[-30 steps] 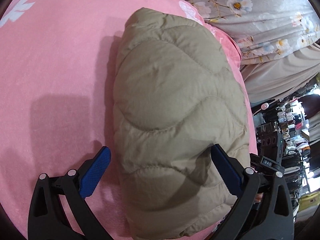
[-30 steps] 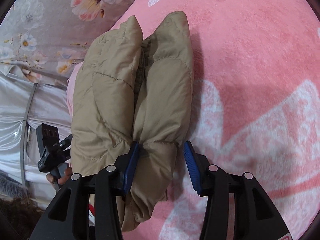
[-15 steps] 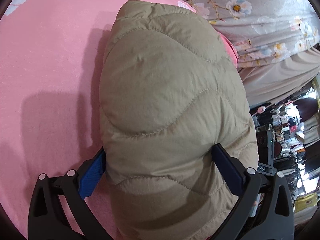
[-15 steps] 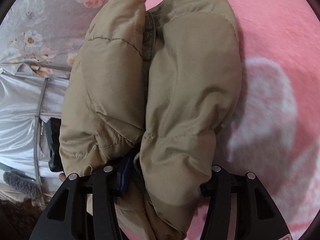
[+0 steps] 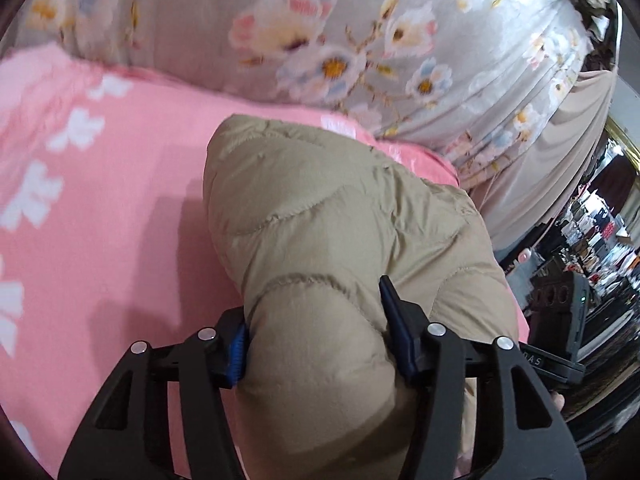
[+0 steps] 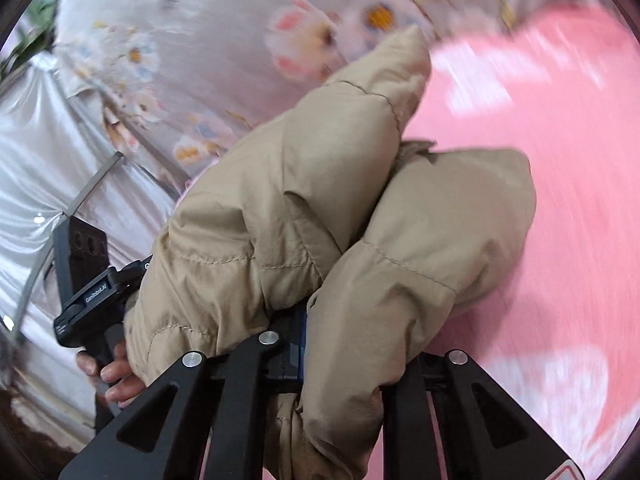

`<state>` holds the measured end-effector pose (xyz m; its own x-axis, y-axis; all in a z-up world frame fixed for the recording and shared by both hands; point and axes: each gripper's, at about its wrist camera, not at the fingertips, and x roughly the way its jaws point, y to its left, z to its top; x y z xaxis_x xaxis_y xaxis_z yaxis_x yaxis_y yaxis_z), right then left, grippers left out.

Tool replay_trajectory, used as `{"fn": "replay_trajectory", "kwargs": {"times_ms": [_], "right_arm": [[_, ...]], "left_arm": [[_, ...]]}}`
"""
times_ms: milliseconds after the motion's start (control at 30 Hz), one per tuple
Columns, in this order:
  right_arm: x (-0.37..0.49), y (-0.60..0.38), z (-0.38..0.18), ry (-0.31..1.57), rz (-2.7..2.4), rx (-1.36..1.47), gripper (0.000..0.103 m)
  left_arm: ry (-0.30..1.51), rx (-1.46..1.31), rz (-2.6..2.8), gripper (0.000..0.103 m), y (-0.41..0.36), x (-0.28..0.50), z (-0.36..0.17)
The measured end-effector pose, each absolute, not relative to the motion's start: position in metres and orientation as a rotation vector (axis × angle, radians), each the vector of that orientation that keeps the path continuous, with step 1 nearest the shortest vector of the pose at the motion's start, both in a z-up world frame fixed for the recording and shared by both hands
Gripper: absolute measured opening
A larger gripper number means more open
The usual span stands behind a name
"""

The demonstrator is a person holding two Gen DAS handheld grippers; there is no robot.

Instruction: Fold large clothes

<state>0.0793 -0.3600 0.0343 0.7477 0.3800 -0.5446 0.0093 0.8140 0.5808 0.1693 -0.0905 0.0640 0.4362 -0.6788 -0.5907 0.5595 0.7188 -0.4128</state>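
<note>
Half a second ago our left claw point(image 5: 316, 344) stood wide around the jacket point(image 5: 340, 232); now it has narrowed and pinches a puffy fold. Our right claw point(image 6: 356, 356) stays clamped on another fold of it. The jacket has risen off the pink bed point(image 5: 112, 208), tilted toward the floral sheet point(image 5: 320, 32). We judge the folded bundle is being carried aside.

A pink blanket point(image 5: 100, 240) with white flower shapes covers the bed. A folded tan puffer jacket point(image 5: 320, 220) lies on it, and a grey floral quilt point(image 5: 320, 28) sits at twelve o'clock.
</note>
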Motion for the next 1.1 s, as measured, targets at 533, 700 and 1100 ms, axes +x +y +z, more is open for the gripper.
{"fn": "replay_trajectory", "kwargs": {"times_ms": [533, 700, 1100], "right_arm": [[0.271, -0.263, 0.021, 0.68, 0.319, 0.547, 0.015], [0.297, -0.239, -0.029, 0.801, 0.301, 0.533, 0.02], [0.227, -0.265, 0.019, 0.903, 0.038, 0.38, 0.05]], "left_arm": [[0.598, -0.068, -0.575, 0.053, 0.015, 0.303, 0.069], [0.689, -0.077, -0.524, 0.059, 0.043, 0.329, 0.014], [0.755, 0.128, -0.177, 0.082, 0.055, 0.281, 0.039]]}}
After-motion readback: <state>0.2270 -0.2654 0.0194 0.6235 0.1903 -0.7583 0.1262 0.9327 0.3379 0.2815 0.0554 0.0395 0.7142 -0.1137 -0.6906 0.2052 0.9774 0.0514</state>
